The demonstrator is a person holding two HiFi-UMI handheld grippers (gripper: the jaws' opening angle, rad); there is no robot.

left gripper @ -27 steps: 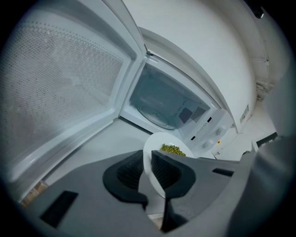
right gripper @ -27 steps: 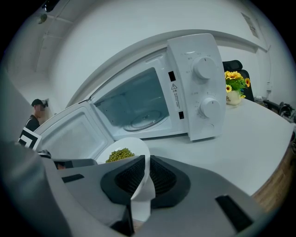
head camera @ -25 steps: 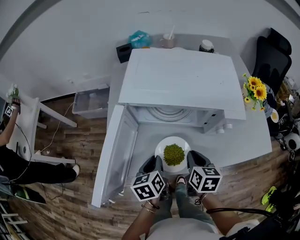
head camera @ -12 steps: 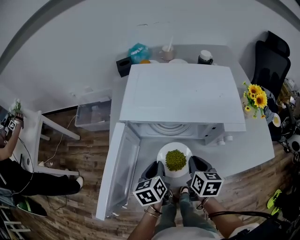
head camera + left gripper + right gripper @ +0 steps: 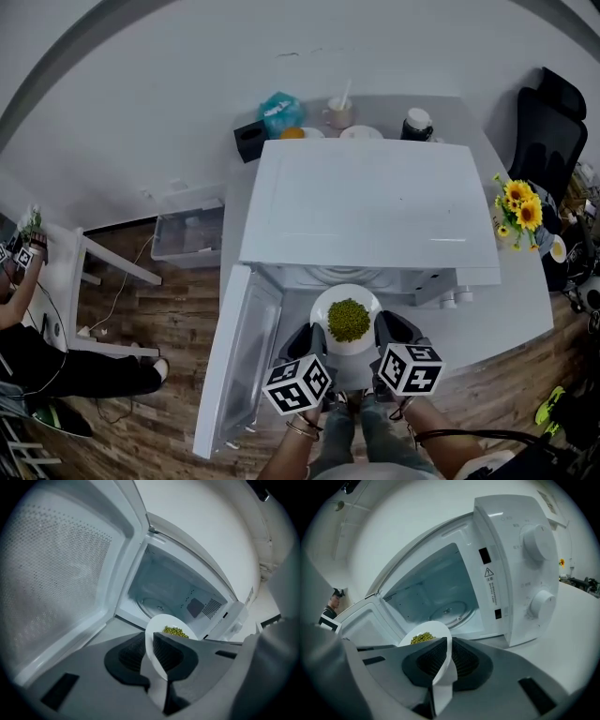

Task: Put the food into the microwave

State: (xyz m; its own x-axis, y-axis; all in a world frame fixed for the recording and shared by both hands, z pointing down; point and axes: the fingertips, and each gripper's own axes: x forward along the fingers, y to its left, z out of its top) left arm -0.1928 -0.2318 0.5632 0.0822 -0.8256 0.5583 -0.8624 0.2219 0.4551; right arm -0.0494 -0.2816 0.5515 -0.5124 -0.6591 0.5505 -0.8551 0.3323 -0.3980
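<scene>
At lower centre, the left gripper (image 5: 307,342) and right gripper (image 5: 392,330) each clamp an edge of the white plate (image 5: 324,302) of peas (image 5: 348,320). It has edged forward since a moment ago, now at the open microwave (image 5: 366,202) mouth, seemingly nearly in.

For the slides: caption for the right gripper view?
Right gripper clamps the plate of green peas by its rim, before the open microwave.

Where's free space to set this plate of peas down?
Inside the microwave, the turntable is bare, between open door and control panel. The counter right of it, before the sunflowers, is free. Behind the microwave, a cup and jar crowd it.
</scene>
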